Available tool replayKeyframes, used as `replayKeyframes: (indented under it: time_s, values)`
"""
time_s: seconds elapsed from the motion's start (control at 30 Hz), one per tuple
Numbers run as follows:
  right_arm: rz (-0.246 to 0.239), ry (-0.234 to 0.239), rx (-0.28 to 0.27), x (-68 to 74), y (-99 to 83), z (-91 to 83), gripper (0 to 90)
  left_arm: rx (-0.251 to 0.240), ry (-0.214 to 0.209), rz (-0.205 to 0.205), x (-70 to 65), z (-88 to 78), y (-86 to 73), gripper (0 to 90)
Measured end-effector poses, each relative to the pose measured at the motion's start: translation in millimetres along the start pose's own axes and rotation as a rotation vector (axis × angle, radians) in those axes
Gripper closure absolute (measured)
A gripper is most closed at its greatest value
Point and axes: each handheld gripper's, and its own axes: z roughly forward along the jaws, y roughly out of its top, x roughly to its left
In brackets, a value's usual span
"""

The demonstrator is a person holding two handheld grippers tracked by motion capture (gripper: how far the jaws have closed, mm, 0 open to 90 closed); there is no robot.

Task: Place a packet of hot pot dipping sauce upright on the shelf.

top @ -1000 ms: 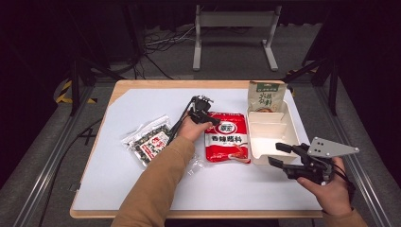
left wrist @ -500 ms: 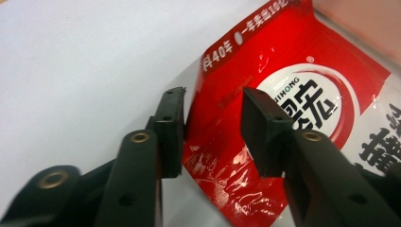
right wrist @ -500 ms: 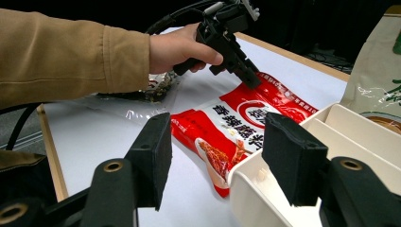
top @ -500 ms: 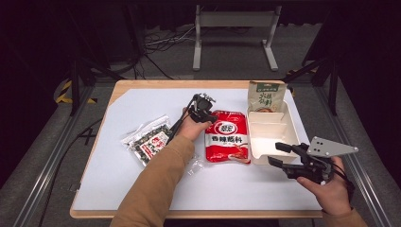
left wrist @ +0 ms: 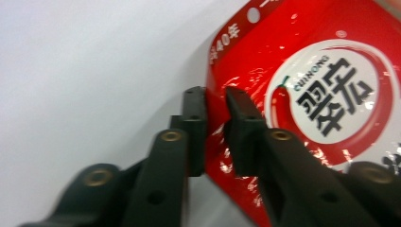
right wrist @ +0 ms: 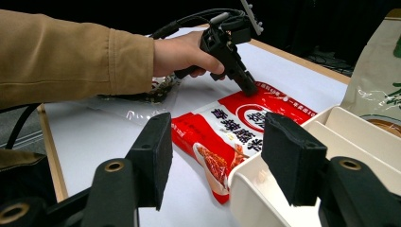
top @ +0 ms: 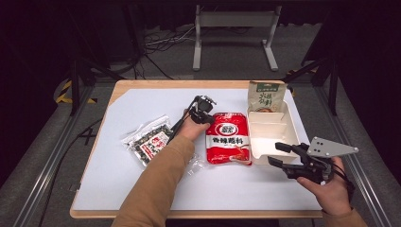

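**Pinch set on the red pouch's edge**

Red seasoning pouch (top: 228,144) flat on the white mat (top: 142,104), mid-table, just left of the white divided tray (top: 272,135) and touching or nearly touching its wall. Upper left edge of the pouch (left wrist: 302,94) caught between the left gripper (left wrist: 215,101) pads, near the hang hole; jaws just drawn in, now pinching the film with only the edge seam between them. From the high view, same left gripper (top: 201,108) tipped down at the pouch's far left corner, hand and tan sleeve (top: 156,189) reaching in from below.

Right gripper (top: 279,153) hovering off the tray's near right corner, jaws spread, nothing held. Farther out: a clear packet of dark snack (top: 150,142) to the left, a green stand-up bag (top: 265,97) upright behind the tray.

Likely step: grasp made, lift not yet begun. Next move probably a lift of the pinched edge and a carry toward the tray; thin slippery film, so a firm hold and a slow rise called for, lest the pouch swing or slide out.

Left gripper view: exact bite on the seam, unreadable from above. Right gripper view: own spread jaws (right wrist: 215,156) framing the pouch (right wrist: 227,127) and tray rim (right wrist: 265,175), plus the left gripper (right wrist: 249,90) leaning steeply onto the far corner. High view alone: whole layout.
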Motion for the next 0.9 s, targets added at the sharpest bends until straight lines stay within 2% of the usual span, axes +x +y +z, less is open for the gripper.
replayKeyframes:
  time_s: [0.13, 0.17, 0.3, 0.4, 0.47, 0.6, 0.73, 0.87, 0.9]
  values:
    - [-0.004, -0.003, 0.0, 0.3, 0.3, -0.2, 44.0, 0.01, 0.012, 0.009, -1.5, 0.1, 0.7, 83.9]
    - [-0.003, -0.002, 0.001, 0.6, 0.3, -0.3, 44.1, 0.023, 0.029, 0.011, -2.4, -0.2, 1.6, 86.9]
    - [-0.005, -0.005, 0.0, 0.4, 0.4, -0.7, 44.4, 0.028, 0.025, -0.004, -1.3, -0.6, 2.0, 89.8]
    - [-0.003, -0.003, -0.002, -0.4, 0.0, -0.8, 44.5, 0.037, 0.035, 0.012, -2.6, -1.7, 2.4, 89.8]
    - [0.0, -0.002, 0.0, -1.1, -0.5, -0.5, 44.7, 0.023, 0.031, 0.013, -1.9, -4.8, 2.5, 89.9]
    - [0.0, -0.005, 0.008, -2.2, -0.8, -0.6, 47.0, -0.001, 0.006, 0.011, 0.6, -18.4, 3.6, 89.9]
    - [0.021, 0.004, 0.026, -3.0, -0.4, -1.9, 52.5, -0.021, -0.003, 0.034, -1.6, -37.6, 4.1, 90.0]
    - [0.028, 0.004, 0.035, -4.4, -0.3, -1.4, 54.3, -0.038, -0.012, 0.046, -2.6, -50.6, 3.9, 90.0]
    - [0.024, 0.003, 0.034, -4.3, -0.2, -1.3, 54.2, -0.051, -0.02, 0.05, -4.0, -58.3, 3.4, 90.0]
